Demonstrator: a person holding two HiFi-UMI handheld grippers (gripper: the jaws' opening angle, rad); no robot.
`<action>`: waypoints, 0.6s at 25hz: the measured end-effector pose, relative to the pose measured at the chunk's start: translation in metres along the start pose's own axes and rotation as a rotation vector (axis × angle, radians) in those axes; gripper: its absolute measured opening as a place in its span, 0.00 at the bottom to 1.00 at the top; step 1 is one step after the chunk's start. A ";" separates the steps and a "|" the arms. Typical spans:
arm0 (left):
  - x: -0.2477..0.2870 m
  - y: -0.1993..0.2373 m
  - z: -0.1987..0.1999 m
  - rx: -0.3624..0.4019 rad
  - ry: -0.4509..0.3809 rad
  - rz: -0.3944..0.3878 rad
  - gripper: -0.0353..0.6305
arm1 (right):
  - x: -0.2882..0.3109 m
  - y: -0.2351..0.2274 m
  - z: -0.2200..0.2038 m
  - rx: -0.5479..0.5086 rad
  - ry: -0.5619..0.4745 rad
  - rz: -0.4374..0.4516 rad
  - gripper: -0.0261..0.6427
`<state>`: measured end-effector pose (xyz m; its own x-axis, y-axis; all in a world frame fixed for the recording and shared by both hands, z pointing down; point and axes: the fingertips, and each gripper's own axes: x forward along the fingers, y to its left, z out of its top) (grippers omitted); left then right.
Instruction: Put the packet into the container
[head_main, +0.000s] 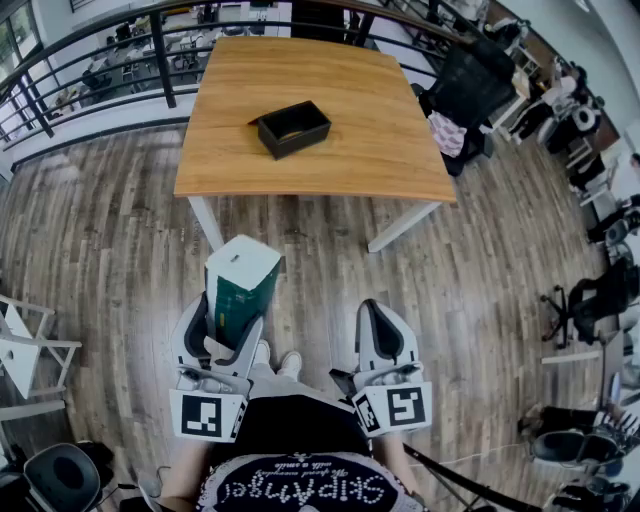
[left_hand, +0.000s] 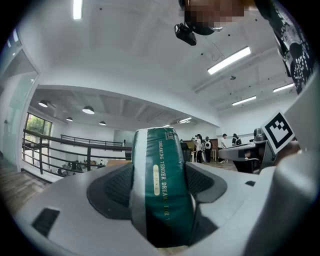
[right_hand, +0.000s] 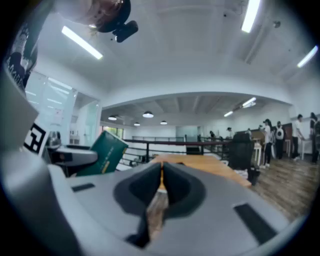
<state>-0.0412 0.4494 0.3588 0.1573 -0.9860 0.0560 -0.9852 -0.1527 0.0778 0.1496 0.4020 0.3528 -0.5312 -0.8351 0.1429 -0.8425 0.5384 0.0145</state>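
Observation:
A green packet with a white top (head_main: 240, 283) stands upright between the jaws of my left gripper (head_main: 226, 318), which is shut on it. In the left gripper view the packet (left_hand: 162, 185) fills the gap, both pads pressed against its sides. My right gripper (head_main: 378, 320) is held beside it, shut with nothing between its jaws; the right gripper view shows the jaws (right_hand: 161, 176) meeting and the packet (right_hand: 102, 154) off to the left. The black open container (head_main: 293, 128) sits on the wooden table (head_main: 390, 150), well ahead of both grippers.
Both grippers hang over the plank floor (head_main: 480, 300), short of the table's near edge. A black railing (head_main: 90, 75) runs behind the table. Office chairs (head_main: 470, 85) stand at the right, a white chair (head_main: 25, 350) at the left.

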 end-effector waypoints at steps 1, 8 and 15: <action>0.000 -0.002 0.000 -0.004 -0.003 0.000 0.57 | -0.001 -0.002 0.001 -0.001 -0.003 0.000 0.09; 0.004 -0.008 0.004 -0.006 -0.038 0.006 0.57 | -0.007 -0.007 0.002 -0.007 -0.014 0.009 0.09; 0.011 -0.009 0.004 0.007 -0.044 0.020 0.57 | -0.007 -0.021 0.003 0.026 -0.054 0.001 0.09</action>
<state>-0.0305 0.4397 0.3549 0.1344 -0.9908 0.0134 -0.9886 -0.1332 0.0700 0.1706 0.3961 0.3486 -0.5355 -0.8398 0.0891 -0.8436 0.5368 -0.0111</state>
